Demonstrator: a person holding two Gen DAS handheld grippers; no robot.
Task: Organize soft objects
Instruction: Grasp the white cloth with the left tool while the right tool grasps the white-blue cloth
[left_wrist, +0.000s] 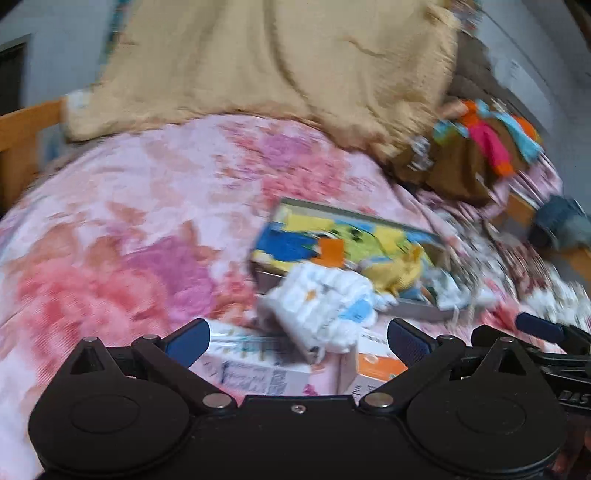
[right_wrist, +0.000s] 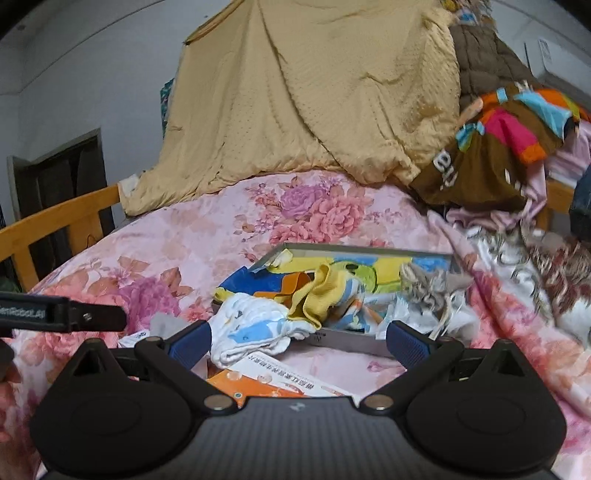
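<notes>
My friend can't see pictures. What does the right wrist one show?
An open claw hovers over a white sock that spills from a grey tray of colourful clothes on a pink flowery bedspread. Behind is a heaped tan blanket.

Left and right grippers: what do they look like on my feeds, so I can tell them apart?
Both are matte black with two round pivot housings, silver rivets, angled link arms and ribbed blue pads on the jaws. The left gripper has a smooth black centre plate with one small screw. The right gripper has a textured, carbon-weave-like centre plate with a small pale logo. White lettering runs along their sides.
</notes>
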